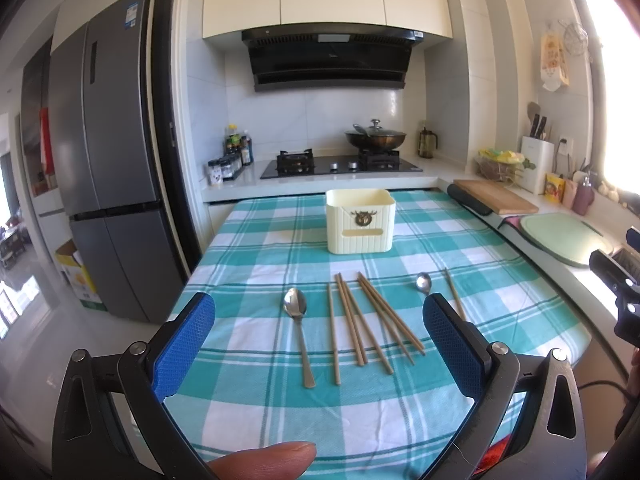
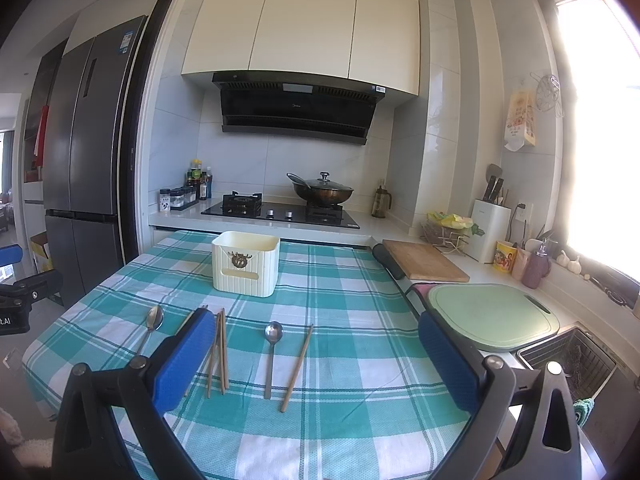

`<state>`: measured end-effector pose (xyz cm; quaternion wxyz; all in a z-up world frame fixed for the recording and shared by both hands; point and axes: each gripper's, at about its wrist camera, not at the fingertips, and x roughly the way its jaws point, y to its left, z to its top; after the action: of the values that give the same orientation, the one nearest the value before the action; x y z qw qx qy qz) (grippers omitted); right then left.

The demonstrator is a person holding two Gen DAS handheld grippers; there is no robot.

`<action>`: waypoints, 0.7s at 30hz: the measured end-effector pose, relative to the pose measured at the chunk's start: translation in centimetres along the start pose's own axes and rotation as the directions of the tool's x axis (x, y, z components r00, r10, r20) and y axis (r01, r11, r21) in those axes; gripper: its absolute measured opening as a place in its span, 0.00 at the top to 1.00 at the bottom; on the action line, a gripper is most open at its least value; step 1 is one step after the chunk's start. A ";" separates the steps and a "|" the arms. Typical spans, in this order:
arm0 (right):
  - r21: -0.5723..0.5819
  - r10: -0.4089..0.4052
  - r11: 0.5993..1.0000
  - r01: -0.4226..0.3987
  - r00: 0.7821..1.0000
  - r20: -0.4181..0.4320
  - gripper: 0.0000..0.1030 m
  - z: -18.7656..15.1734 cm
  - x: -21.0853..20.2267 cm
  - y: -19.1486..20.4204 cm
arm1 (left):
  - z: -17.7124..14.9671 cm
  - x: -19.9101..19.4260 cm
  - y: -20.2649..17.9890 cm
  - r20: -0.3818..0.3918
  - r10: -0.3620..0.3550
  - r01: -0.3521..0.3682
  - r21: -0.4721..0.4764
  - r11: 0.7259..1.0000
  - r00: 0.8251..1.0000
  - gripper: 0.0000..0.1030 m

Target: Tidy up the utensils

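A cream utensil holder point(image 1: 360, 226) point(image 2: 245, 264) stands on the teal checked tablecloth point(image 1: 248, 380) point(image 2: 352, 360). In front of it lie a large metal spoon point(image 1: 298, 328) point(image 2: 150, 326), several wooden chopsticks point(image 1: 366, 320) point(image 2: 219, 352), a smaller spoon point(image 1: 423, 282) point(image 2: 272, 354) and one lone chopstick point(image 1: 455, 294) point(image 2: 297, 368). My left gripper point(image 1: 318, 312) hovers open above the near edge, framing the large spoon and chopsticks. Further right, my right gripper point(image 2: 318, 332) is open and holds nothing; its left finger hides part of the chopstick bundle.
Behind the table are a gas hob point(image 1: 340, 164) with a lidded wok point(image 2: 322, 192), condiment bottles point(image 2: 192, 192) and a grey fridge point(image 1: 104, 152). To the right lie a wooden board point(image 2: 424, 260), a green cutting board point(image 2: 492, 314) and a sink point(image 2: 576, 360). A thumb point(image 1: 264, 460) shows below.
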<state>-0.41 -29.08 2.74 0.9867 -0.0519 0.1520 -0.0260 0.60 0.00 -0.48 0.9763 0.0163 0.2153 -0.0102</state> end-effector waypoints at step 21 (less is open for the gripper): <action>0.010 -0.008 1.000 0.008 1.000 -0.011 0.00 -0.5 0.4 -0.7 | 0.0 0.1 0.0 -0.003 0.000 0.000 0.005 1.000 1.000 0.00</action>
<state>-0.26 -29.88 2.20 0.9859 -0.0475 0.1572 -0.0309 0.65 0.01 -0.53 0.9760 0.0189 0.2167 -0.0107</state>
